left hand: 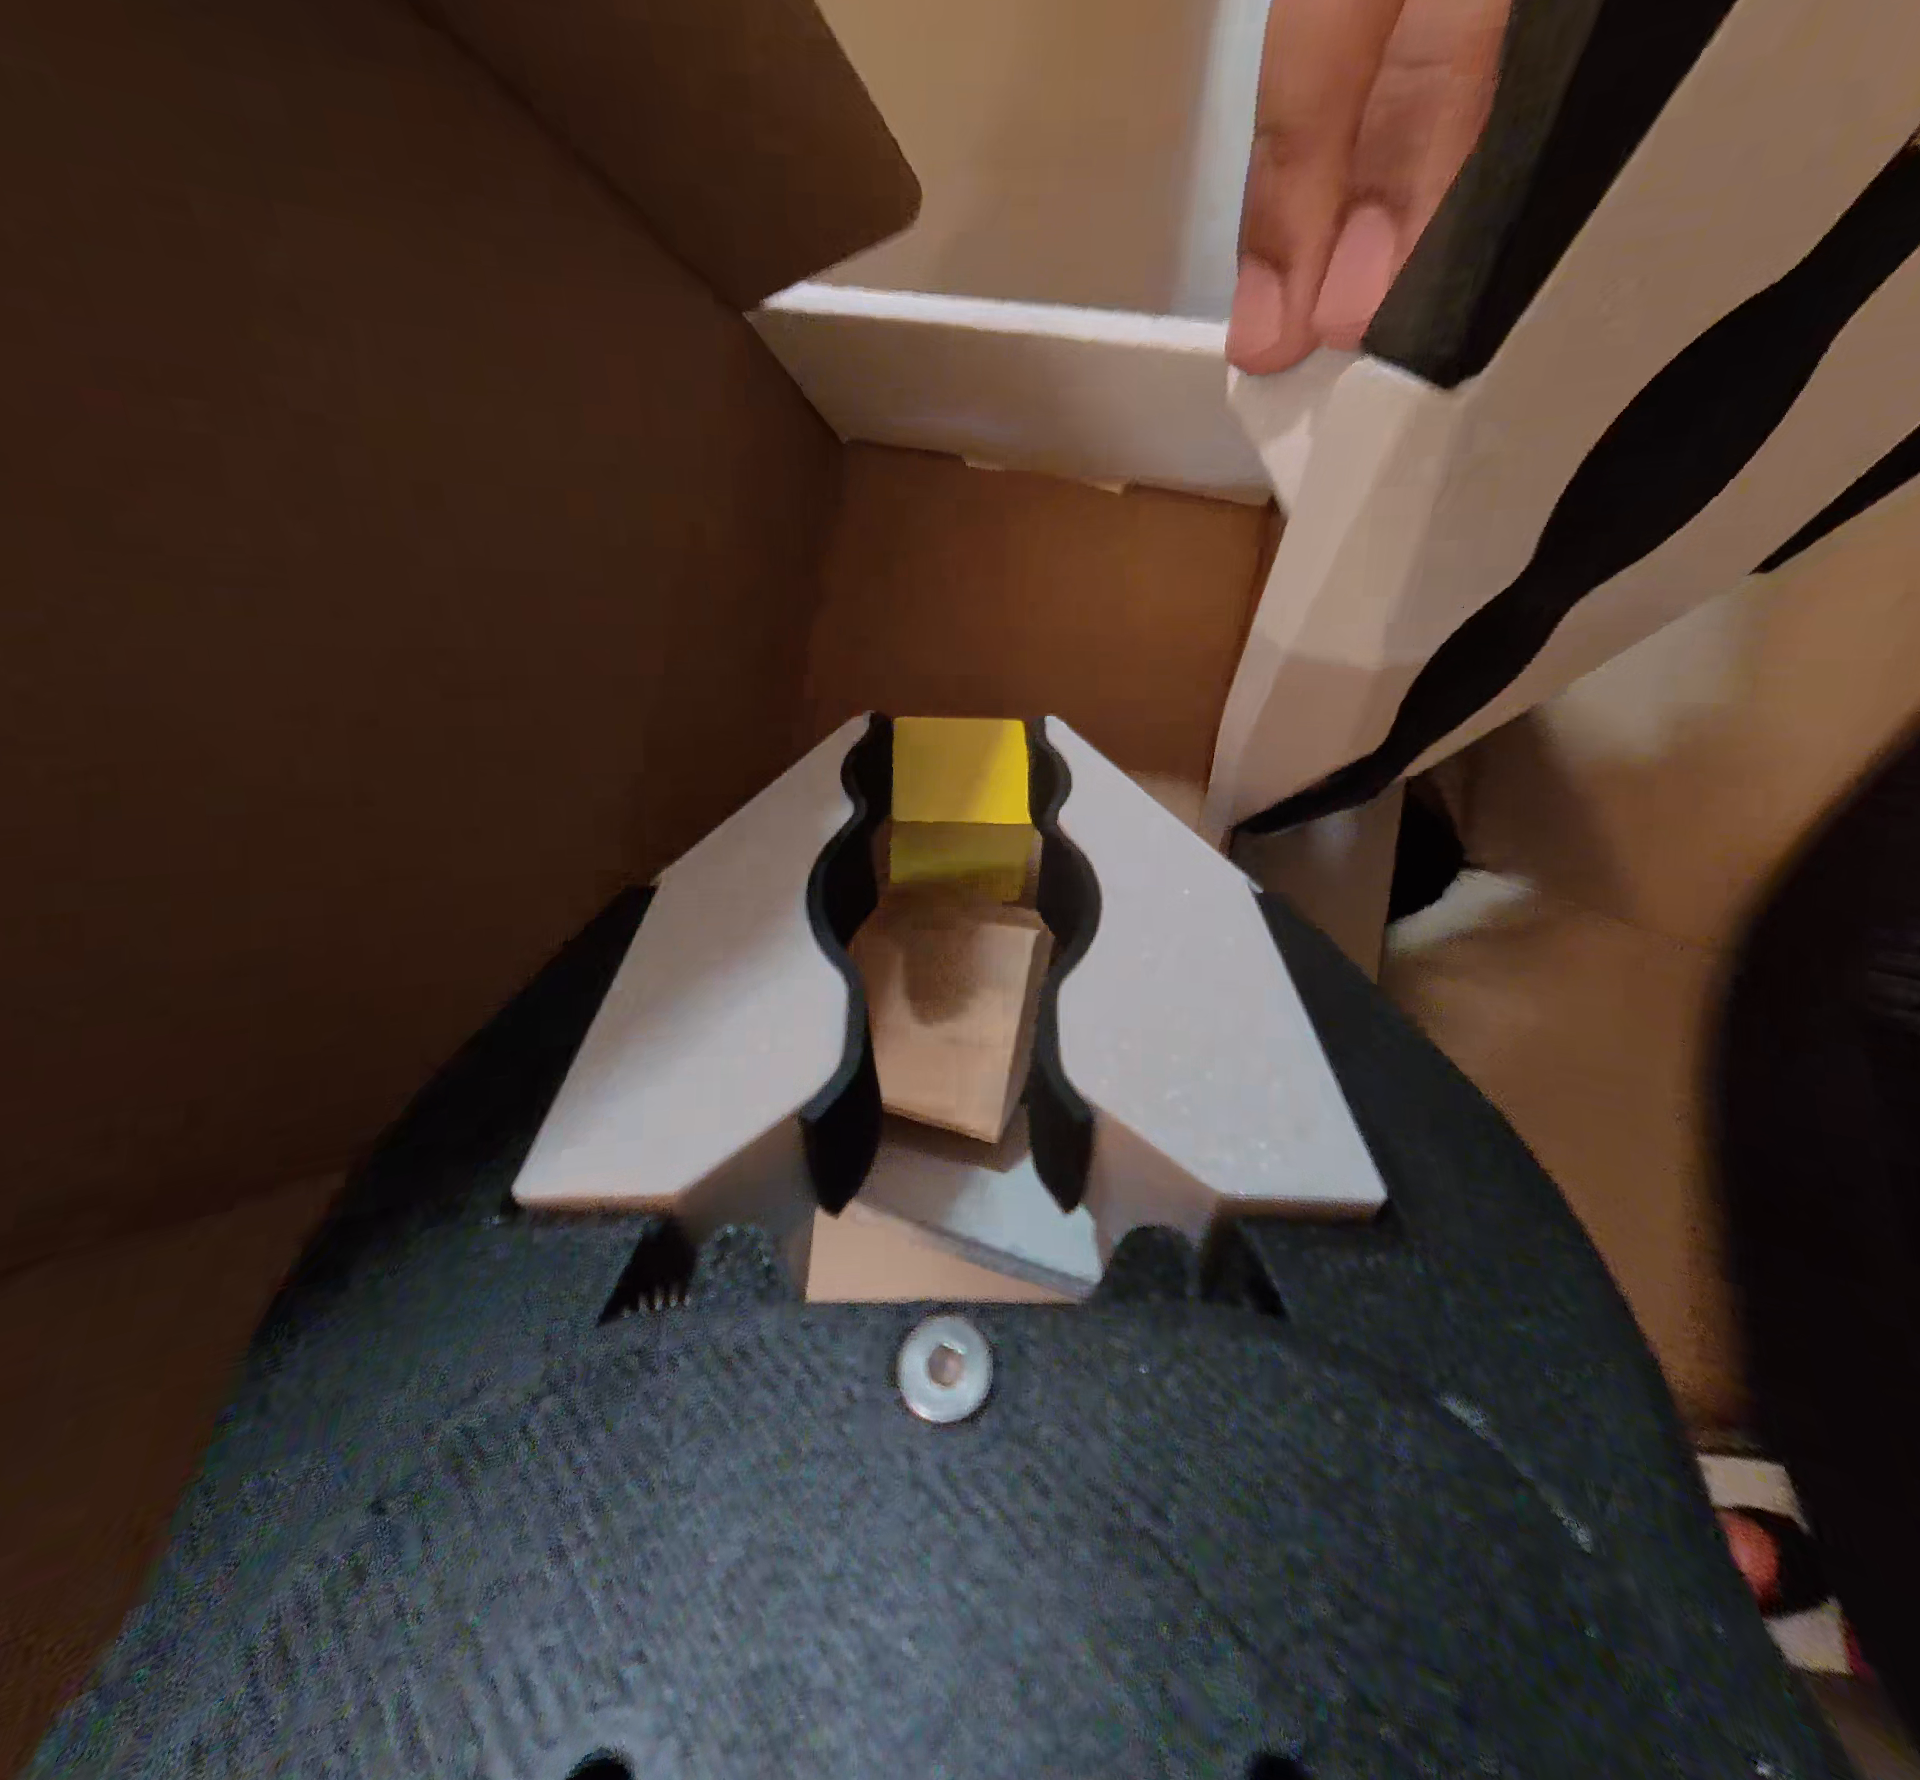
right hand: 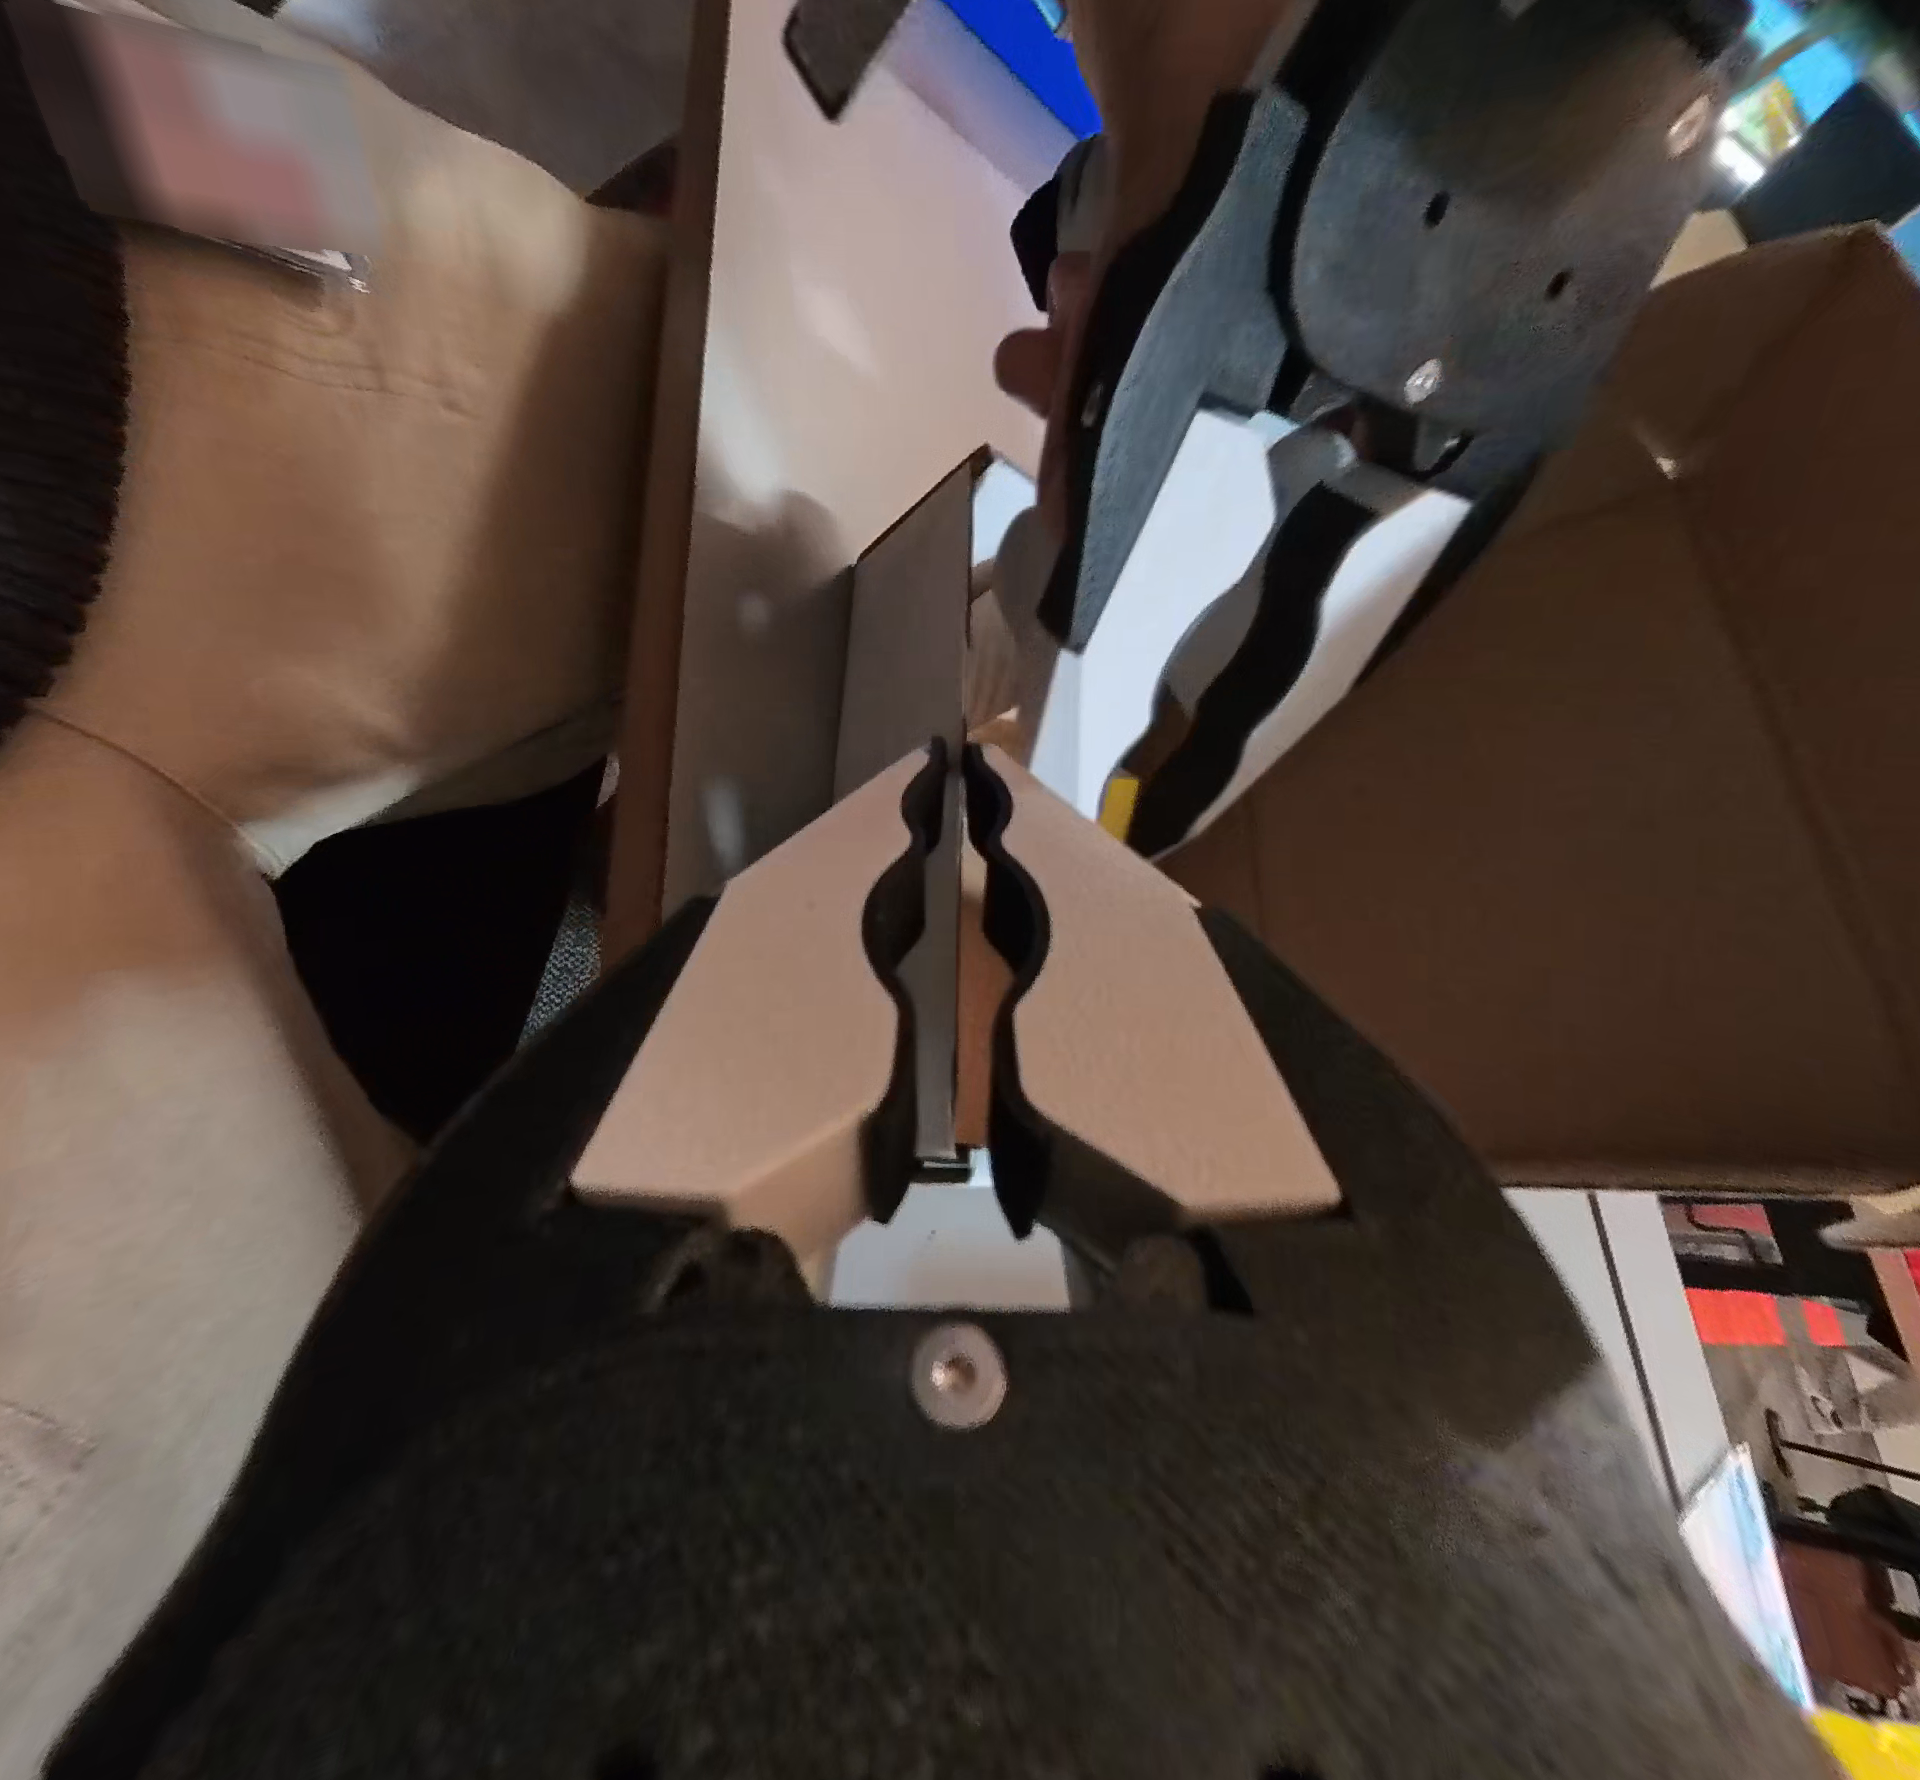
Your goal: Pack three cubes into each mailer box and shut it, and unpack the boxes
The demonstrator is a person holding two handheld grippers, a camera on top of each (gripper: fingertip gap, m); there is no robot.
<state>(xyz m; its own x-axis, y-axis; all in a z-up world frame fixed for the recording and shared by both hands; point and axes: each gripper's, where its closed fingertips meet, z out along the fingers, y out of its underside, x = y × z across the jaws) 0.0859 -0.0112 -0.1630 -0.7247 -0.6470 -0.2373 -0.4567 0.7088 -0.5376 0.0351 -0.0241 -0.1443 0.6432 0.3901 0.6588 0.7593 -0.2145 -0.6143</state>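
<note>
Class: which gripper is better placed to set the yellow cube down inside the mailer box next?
Left. The left gripper grips the yellow cube inside the mailer box; the right gripper is clamped on a box flap.

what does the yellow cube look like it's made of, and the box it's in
Yellow cube: probably painted wood or plastic; flat matte faces, crisp edges, no grain showing. Box: cardboard, plain brown inside and white outside, with folded flaps and a thin cut edge.
</note>
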